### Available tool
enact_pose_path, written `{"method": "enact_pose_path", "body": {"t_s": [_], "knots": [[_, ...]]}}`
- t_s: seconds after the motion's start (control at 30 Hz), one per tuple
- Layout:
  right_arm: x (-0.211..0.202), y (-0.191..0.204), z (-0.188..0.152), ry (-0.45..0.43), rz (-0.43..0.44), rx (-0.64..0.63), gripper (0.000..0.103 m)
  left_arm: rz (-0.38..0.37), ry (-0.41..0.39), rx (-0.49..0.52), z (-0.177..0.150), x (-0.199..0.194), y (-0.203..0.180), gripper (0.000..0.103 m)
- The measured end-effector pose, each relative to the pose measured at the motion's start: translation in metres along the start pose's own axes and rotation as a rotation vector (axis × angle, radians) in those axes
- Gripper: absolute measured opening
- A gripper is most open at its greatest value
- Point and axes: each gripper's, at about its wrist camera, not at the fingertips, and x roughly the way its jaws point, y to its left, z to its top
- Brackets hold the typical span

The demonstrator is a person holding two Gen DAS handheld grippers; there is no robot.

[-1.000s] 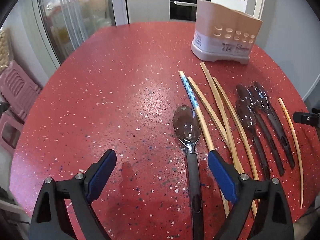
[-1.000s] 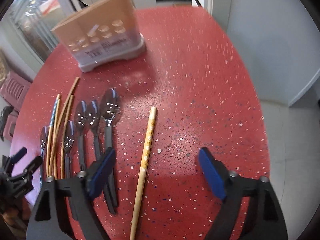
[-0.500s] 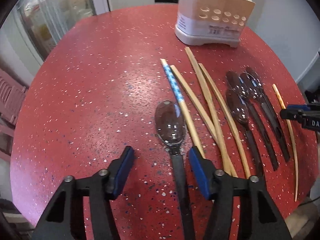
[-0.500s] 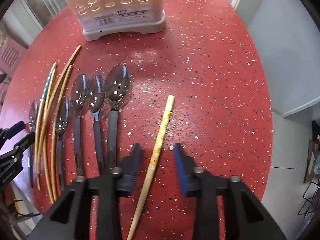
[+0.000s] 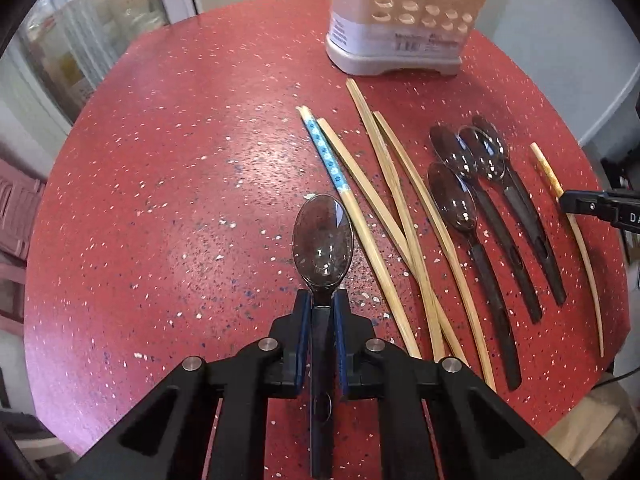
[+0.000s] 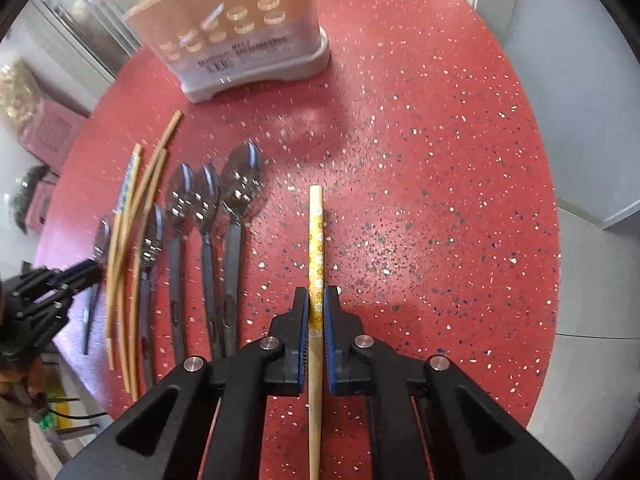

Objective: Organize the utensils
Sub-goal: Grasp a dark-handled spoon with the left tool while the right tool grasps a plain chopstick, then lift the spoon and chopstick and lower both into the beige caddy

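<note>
My left gripper [image 5: 322,300] is shut on the handle of a dark plastic spoon [image 5: 322,236] whose bowl points away over the red table [image 5: 180,200]. My right gripper [image 6: 316,300] is shut on a yellow flower-patterned chopstick [image 6: 316,232]. Several bamboo chopsticks [image 5: 400,208], one with a blue pattern [image 5: 326,156], lie right of the held spoon. Three more dark spoons [image 5: 480,184] lie further right; they also show in the right wrist view [image 6: 208,208]. A beige utensil holder [image 5: 404,24] stands at the far side of the table, also in the right wrist view [image 6: 236,28].
The round table's edge curves close on the right [image 6: 552,240], with a grey wall and floor beyond. Pink stools [image 5: 16,208] stand left of the table. A glass door [image 5: 80,40] is behind. The other gripper shows at the left of the right wrist view [image 6: 48,288].
Both grippers went from wide open to shut: the left closed on the spoon's handle, the right on the yellow chopstick. Both moved forward over the table.
</note>
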Motion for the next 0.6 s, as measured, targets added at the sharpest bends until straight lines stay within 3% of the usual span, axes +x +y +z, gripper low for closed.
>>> {"method": "enact_pose_path", "body": {"t_s": [0.27, 0.6], "knots": [[-0.053, -0.012, -0.003, -0.151, 0.155, 0.001, 0.008, -0.049, -0.215, -0.115, -0.010, -0.062, 0.011, 0.040], [-0.150, -0.007, 0.032, -0.398, 0.212, -0.052, 0.008, -0.103, -0.458, -0.128, 0.047, -0.136, -0.002, 0.040]]}}
